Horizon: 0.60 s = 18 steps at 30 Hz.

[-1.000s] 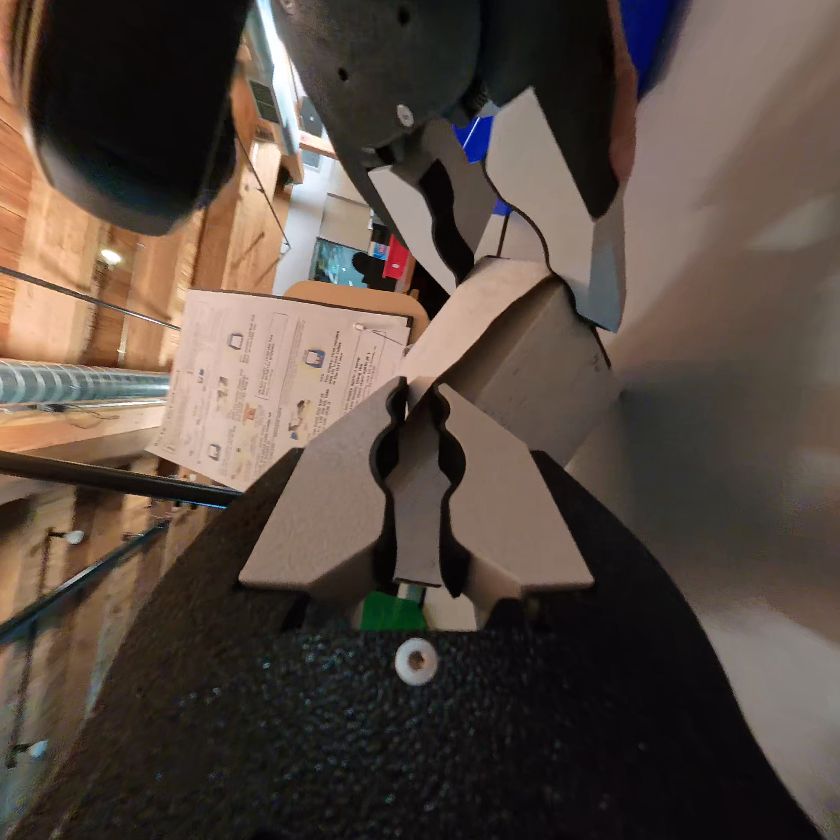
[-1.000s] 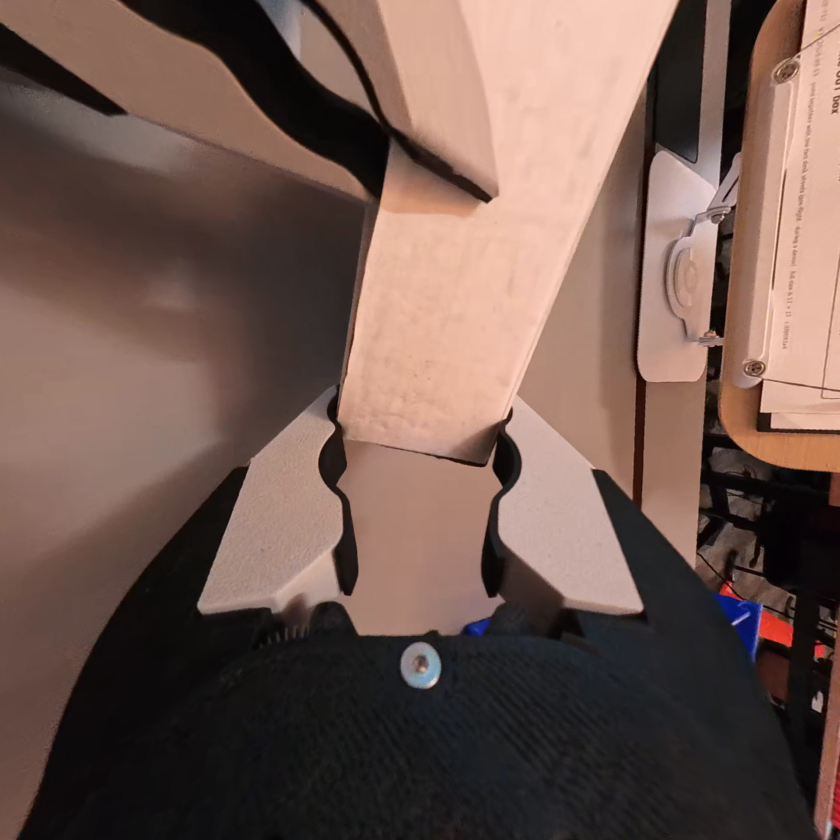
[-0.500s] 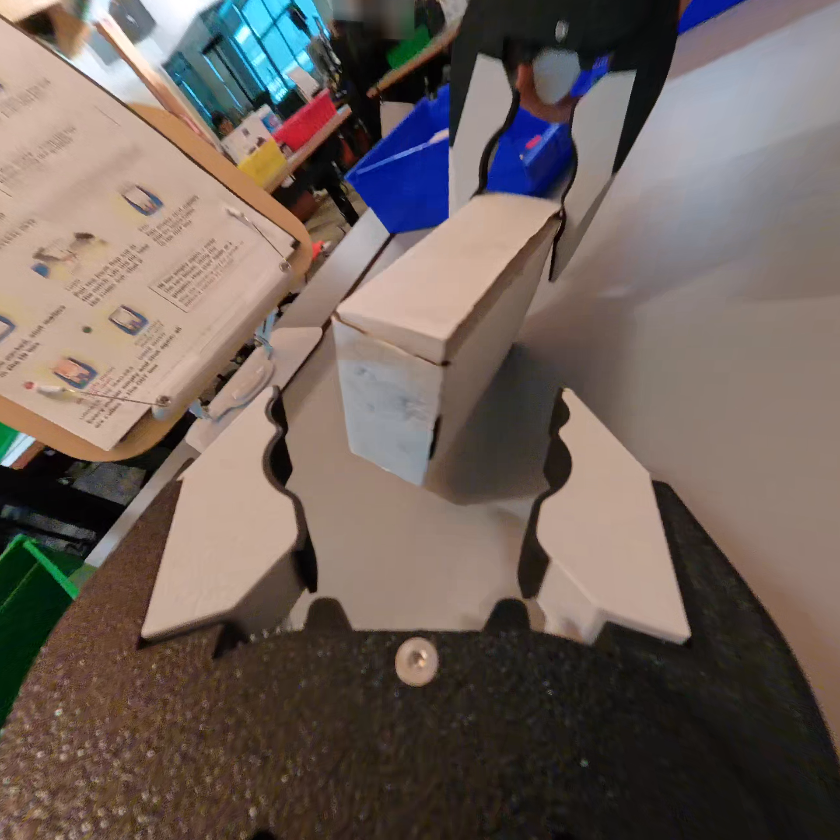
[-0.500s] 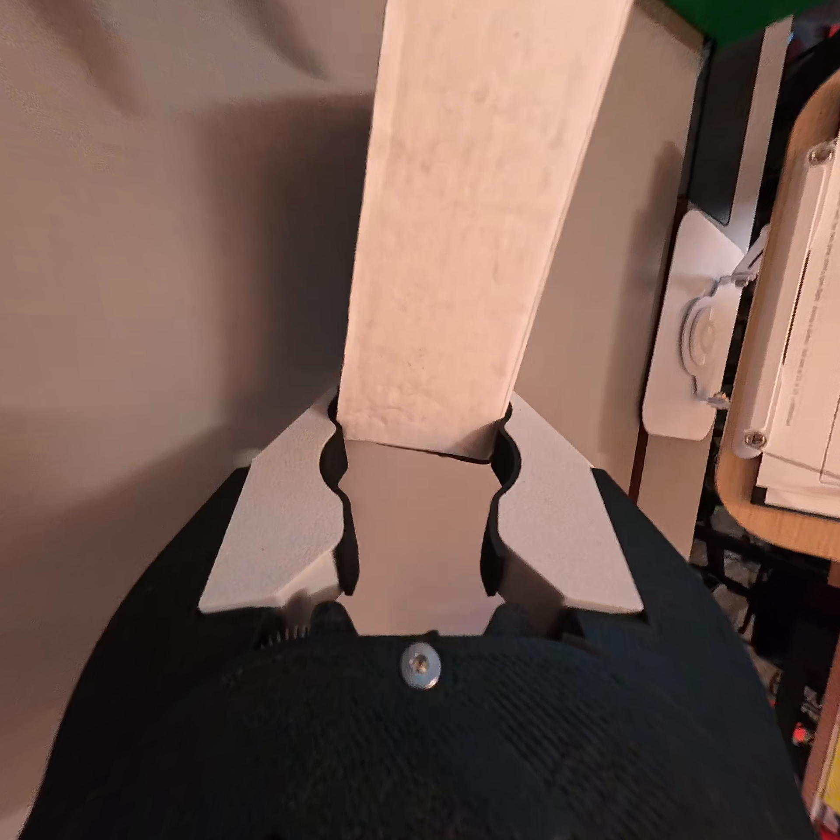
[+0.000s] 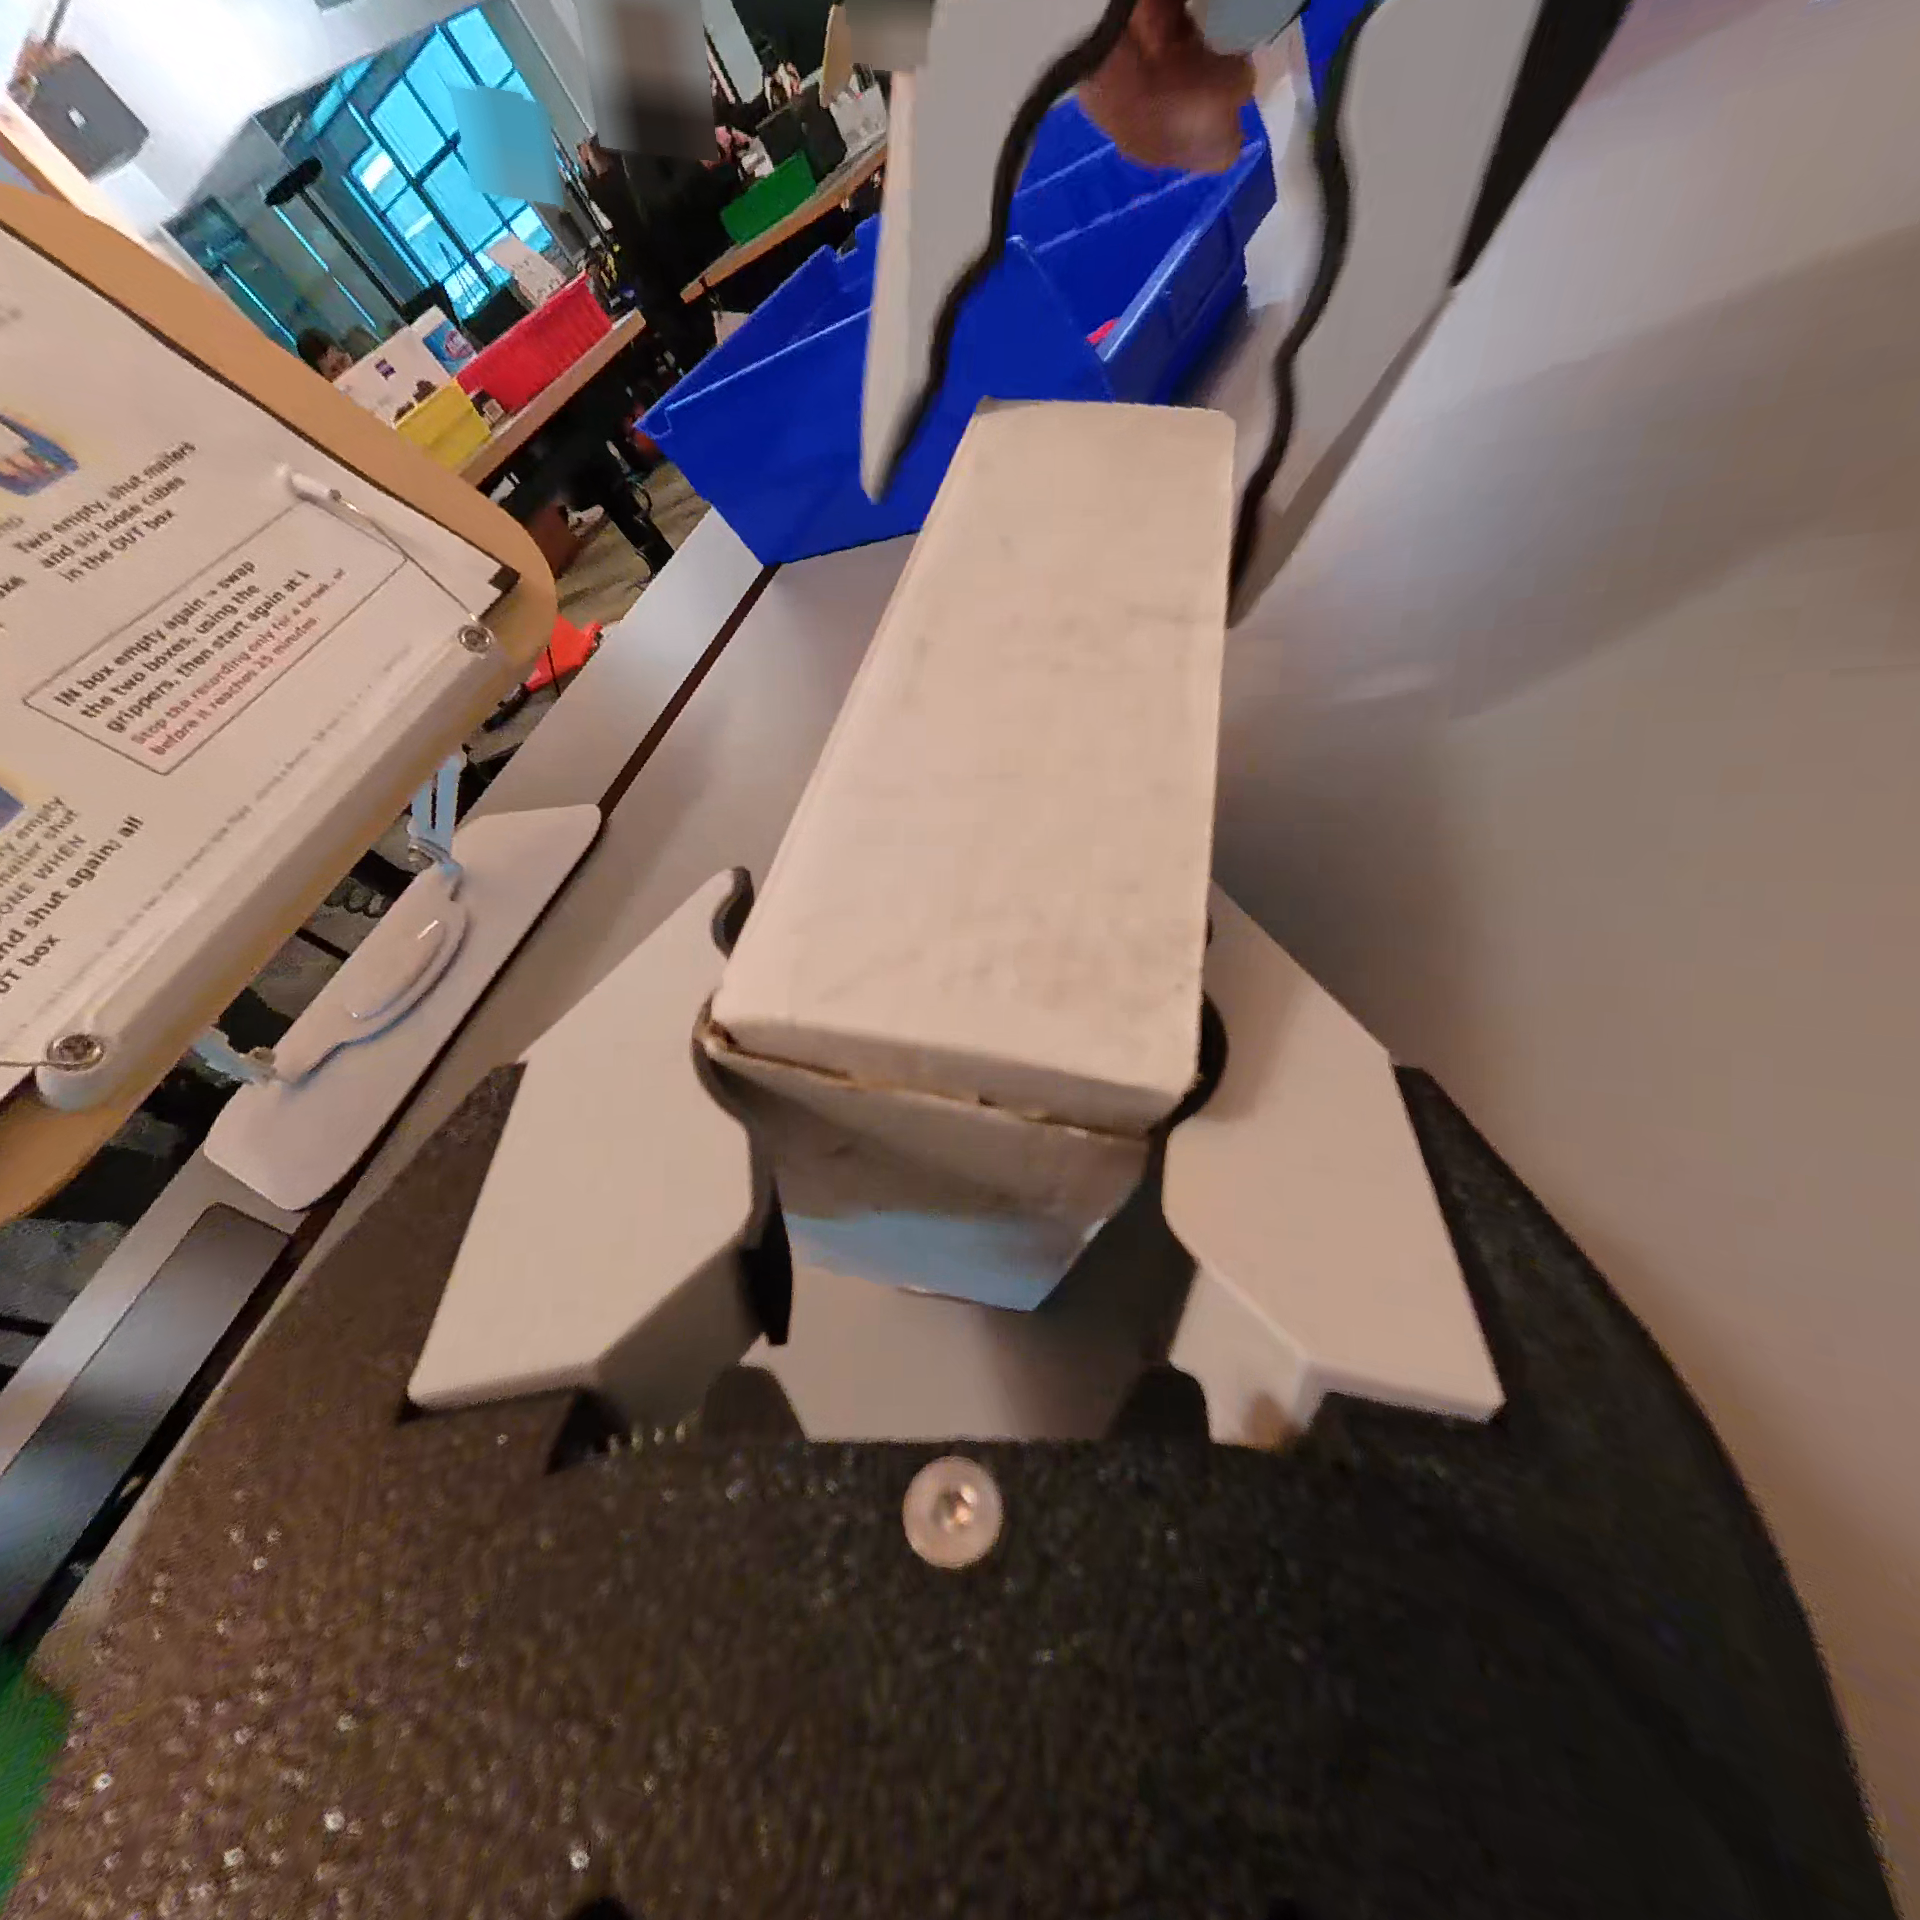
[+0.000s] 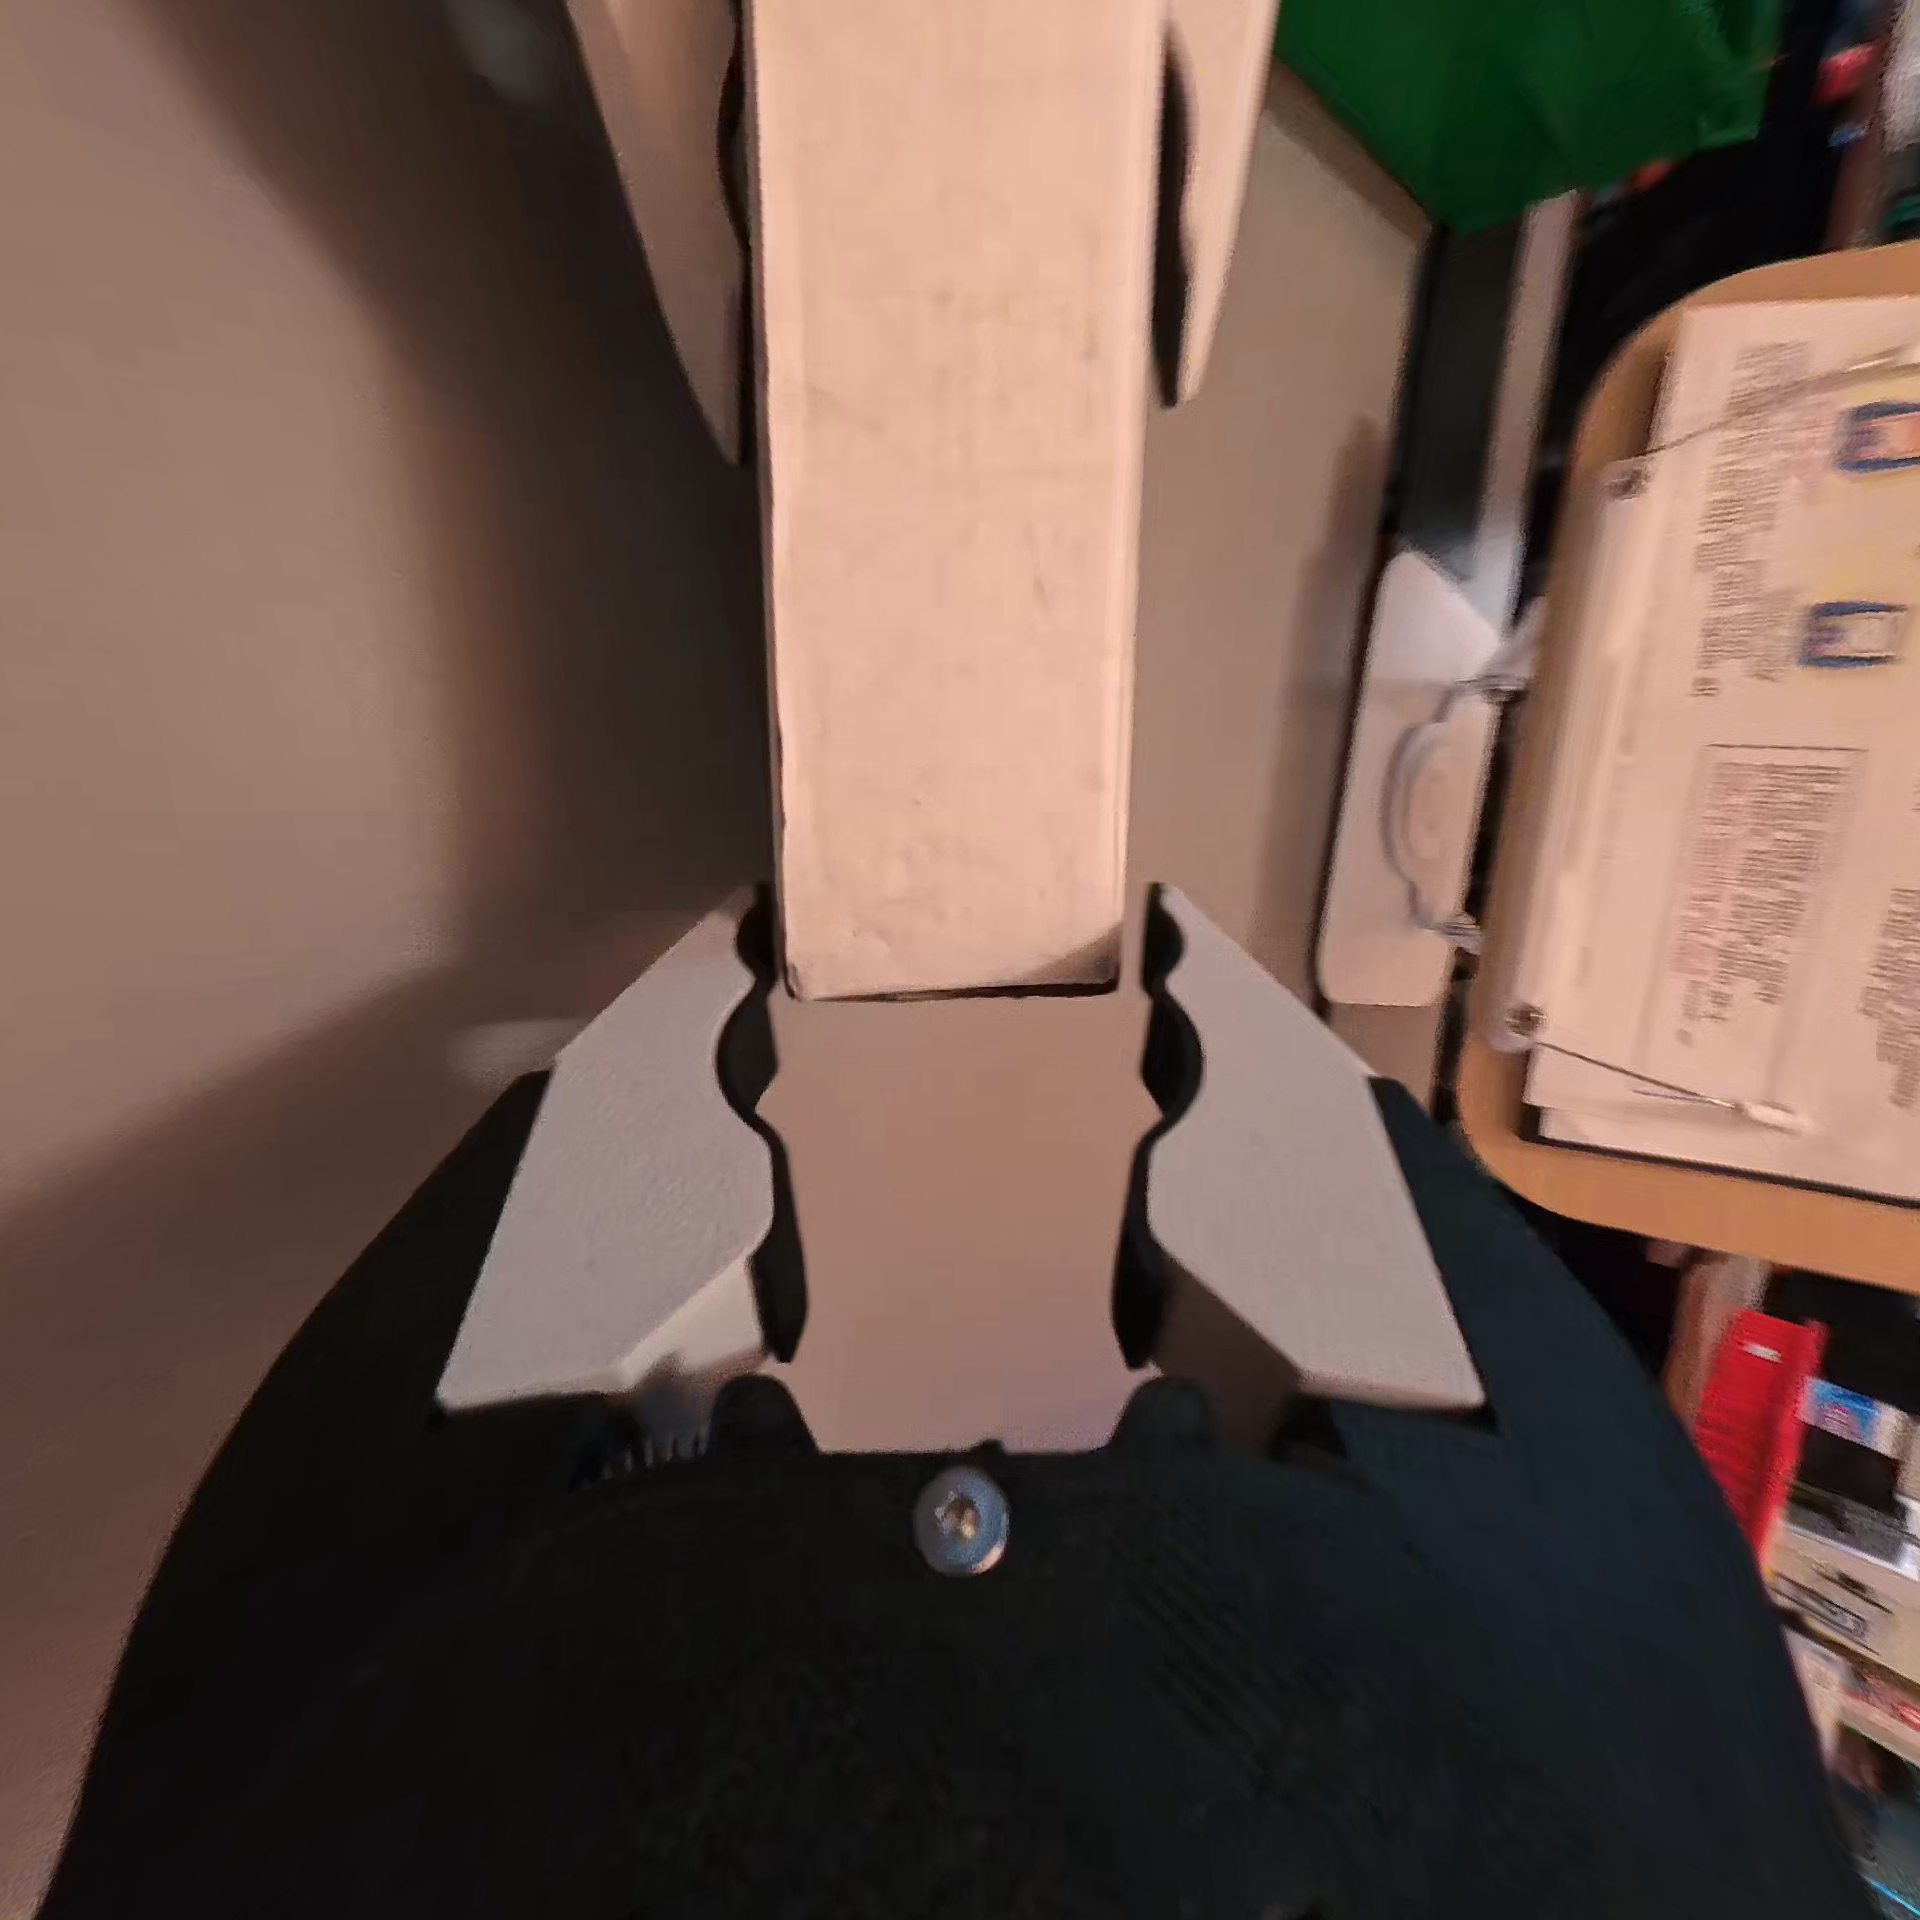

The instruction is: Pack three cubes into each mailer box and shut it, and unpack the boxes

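A long white mailer box (image 5: 1029,748), lid shut, lies lengthwise between my two grippers over the grey table (image 5: 1579,852). My left gripper (image 5: 971,914) is shut on the box's near end, with a finger pressed against each side. My right gripper (image 5: 1060,520) stands at the far end with a finger on each side. In the right wrist view the box (image 6: 951,540) runs away from my right gripper (image 6: 956,904). Its jaws sit just around the box end with a thin gap on the right side, so it is open. The left gripper (image 6: 945,416) shows at the far end. No cubes are in view.
A wooden board holding an instruction sheet (image 5: 208,675) stands at the table's edge on a white base plate (image 5: 416,987). It also shows in the right wrist view (image 6: 1714,727). Blue bins (image 5: 831,416) stand beyond the box. A green bin (image 6: 1507,104) is behind the left gripper.
My left gripper let go of the box, swung round and came in open, and has now shut on the near end. My right gripper has eased its hold on the other end.
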Each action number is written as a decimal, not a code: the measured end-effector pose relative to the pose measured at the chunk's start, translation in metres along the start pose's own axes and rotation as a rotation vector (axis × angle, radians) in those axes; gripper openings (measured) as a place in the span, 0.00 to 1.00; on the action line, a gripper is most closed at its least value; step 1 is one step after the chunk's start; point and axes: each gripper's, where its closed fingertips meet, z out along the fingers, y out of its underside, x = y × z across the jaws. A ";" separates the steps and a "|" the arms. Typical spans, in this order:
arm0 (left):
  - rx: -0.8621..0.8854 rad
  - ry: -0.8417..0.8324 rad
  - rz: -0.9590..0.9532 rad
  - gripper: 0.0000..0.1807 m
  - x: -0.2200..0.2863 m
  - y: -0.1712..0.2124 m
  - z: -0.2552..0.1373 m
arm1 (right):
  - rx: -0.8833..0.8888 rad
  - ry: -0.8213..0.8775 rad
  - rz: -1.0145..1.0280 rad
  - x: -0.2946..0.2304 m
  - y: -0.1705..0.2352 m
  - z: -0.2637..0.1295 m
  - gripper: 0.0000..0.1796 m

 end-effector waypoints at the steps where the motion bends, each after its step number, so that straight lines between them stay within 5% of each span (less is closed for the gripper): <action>1: -0.003 0.000 -0.007 0.43 -0.001 0.000 0.001 | 0.034 0.048 -0.005 0.003 -0.006 -0.006 0.47; 5: -0.006 0.001 -0.021 0.43 -0.002 0.000 0.002 | 0.189 0.200 -0.057 0.009 -0.039 -0.030 0.38; 18: -0.059 -0.040 -0.009 0.42 -0.006 0.001 0.006 | -0.004 0.366 -0.337 -0.001 -0.035 -0.022 0.08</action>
